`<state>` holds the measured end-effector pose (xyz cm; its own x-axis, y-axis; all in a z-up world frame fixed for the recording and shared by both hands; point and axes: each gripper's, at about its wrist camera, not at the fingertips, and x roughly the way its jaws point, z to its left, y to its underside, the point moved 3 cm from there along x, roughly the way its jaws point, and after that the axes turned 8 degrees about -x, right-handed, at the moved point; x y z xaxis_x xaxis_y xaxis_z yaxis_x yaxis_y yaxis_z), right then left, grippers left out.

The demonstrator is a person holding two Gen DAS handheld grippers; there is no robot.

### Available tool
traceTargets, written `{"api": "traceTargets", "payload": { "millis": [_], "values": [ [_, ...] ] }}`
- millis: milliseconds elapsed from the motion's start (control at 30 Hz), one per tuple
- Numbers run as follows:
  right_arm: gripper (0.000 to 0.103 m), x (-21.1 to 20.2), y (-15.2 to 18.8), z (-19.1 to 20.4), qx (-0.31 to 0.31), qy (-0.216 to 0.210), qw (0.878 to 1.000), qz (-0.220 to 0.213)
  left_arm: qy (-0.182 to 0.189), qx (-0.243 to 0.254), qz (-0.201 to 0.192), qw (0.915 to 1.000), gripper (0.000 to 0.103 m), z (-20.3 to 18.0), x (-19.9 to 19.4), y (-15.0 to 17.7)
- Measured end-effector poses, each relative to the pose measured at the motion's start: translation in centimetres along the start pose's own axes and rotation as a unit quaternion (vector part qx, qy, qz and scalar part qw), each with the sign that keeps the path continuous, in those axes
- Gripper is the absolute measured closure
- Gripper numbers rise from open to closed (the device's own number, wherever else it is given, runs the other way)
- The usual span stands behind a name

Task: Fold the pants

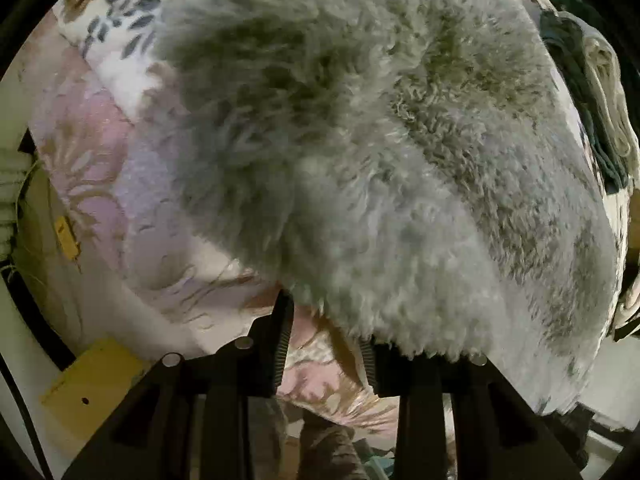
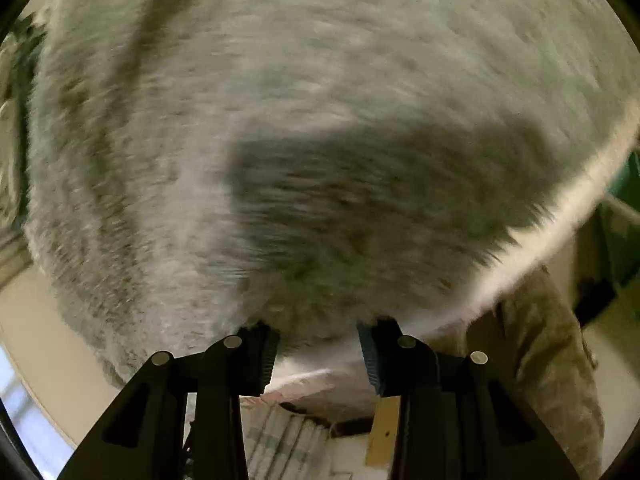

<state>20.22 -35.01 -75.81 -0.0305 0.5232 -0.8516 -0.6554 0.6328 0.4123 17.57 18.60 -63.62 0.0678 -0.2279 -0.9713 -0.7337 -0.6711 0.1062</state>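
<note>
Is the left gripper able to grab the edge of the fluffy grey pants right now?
Probably yes. The left gripper has its jaws apart, and the pants hang right at their tips with nothing between them.

1. The fluffy grey fleece pants (image 2: pixel 320 140) are smeared by motion blur in the right wrist view.
2. They spill past the frame's top edge.
3. The pants cover most of the pink floral bedspread (image 1: pixel 100 168) beneath.
</note>
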Motion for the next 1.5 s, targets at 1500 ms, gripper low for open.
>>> {"api": "traceTargets", "payload": {
  "millis": [1500],
  "values": [
    [0.097, -7.8, 3.1, 2.8, 0.002, -0.026, 0.996, -0.087, 0.063, -0.049, -0.046, 0.9957, 0.093, -0.5, -3.7, -1.2]
  ]
}}
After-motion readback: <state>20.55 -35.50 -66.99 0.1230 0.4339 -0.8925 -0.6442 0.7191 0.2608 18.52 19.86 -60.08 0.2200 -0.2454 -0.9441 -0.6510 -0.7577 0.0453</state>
